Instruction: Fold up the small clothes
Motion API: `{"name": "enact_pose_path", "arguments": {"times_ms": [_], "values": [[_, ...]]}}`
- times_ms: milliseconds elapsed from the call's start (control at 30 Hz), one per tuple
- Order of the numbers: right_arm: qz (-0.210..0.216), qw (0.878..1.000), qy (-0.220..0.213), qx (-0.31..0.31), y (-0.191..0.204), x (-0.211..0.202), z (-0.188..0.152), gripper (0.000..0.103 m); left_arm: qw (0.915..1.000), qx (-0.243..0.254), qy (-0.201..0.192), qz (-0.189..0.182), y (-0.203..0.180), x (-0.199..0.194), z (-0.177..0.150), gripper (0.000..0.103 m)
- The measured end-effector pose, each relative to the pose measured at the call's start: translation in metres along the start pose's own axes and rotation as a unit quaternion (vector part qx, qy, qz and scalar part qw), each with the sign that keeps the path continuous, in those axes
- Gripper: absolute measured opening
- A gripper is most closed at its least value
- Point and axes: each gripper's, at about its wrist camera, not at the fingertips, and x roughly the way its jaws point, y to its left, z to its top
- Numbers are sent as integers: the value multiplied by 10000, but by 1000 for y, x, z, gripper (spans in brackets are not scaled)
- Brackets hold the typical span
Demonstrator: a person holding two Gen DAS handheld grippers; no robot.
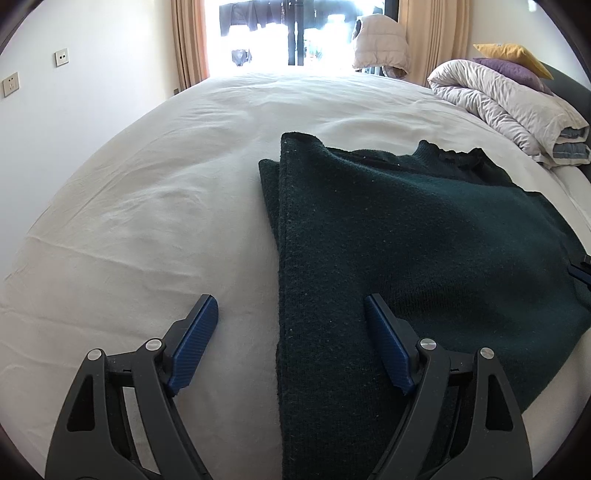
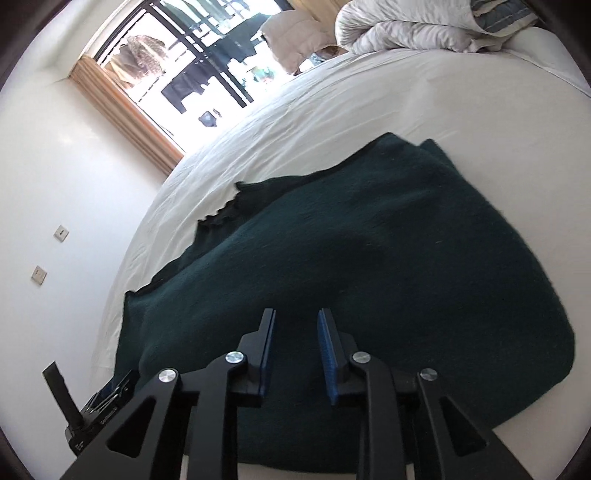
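Observation:
A dark green knitted sweater lies on the white bed sheet, with one side folded over itself along its left edge. My left gripper is open wide just above the sweater's left folded edge, one finger over the sheet, the other over the knit, holding nothing. In the right wrist view the same sweater fills the middle. My right gripper hovers over its near part with the jaws parted by a narrow gap and nothing between them. Its tip also shows at the right edge of the left wrist view.
A rolled white duvet with purple and yellow pillows lies at the head of the bed. A window with curtains is beyond the far edge. A white wall with sockets stands on the left. The left gripper's body shows low left in the right view.

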Motion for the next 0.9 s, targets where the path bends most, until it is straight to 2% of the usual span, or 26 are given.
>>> {"name": "enact_pose_path", "arguments": {"times_ms": [133, 200, 300, 367, 433, 533, 600, 667, 733, 800, 900], "values": [[887, 9940, 396, -502, 50, 18, -17, 31, 10000, -3, -2, -5, 0, 0, 0, 82], [1132, 9899, 539, -659, 68, 29, -24, 39, 10000, 0, -8, 0, 0, 0, -1, 82], [1065, 9902, 658, -611, 76, 49, -30, 41, 10000, -5, -24, -4, 1, 0, -2, 82], [1052, 9897, 870, -419, 67, 68, -31, 47, 10000, -8, -43, -6, 1, 1, -2, 82], [1055, 9891, 983, -312, 61, 75, -31, 43, 10000, -7, -52, -7, 1, 1, -2, 82], [882, 9892, 1049, -510, 72, 59, -19, 41, 9999, -64, -80, -81, 4, 0, -2, 82], [941, 9889, 835, -795, 86, 52, -7, 49, 9994, -175, -168, -235, 9, -3, -3, 82], [1004, 9845, 851, -1163, 102, 55, 8, 53, 9971, -439, -301, -541, 21, -9, -6, 82], [882, 9755, 924, -1791, 127, 67, 21, 53, 9918, -846, -397, -876, 38, -15, -13, 82], [822, 9576, 1067, -2547, 156, 84, 28, 53, 9856, -1194, -485, -1099, 53, -16, -19, 82], [694, 9263, 1330, -3456, 186, 108, 31, 53, 9837, -1270, -545, -1154, 57, -16, -21, 82]]}}
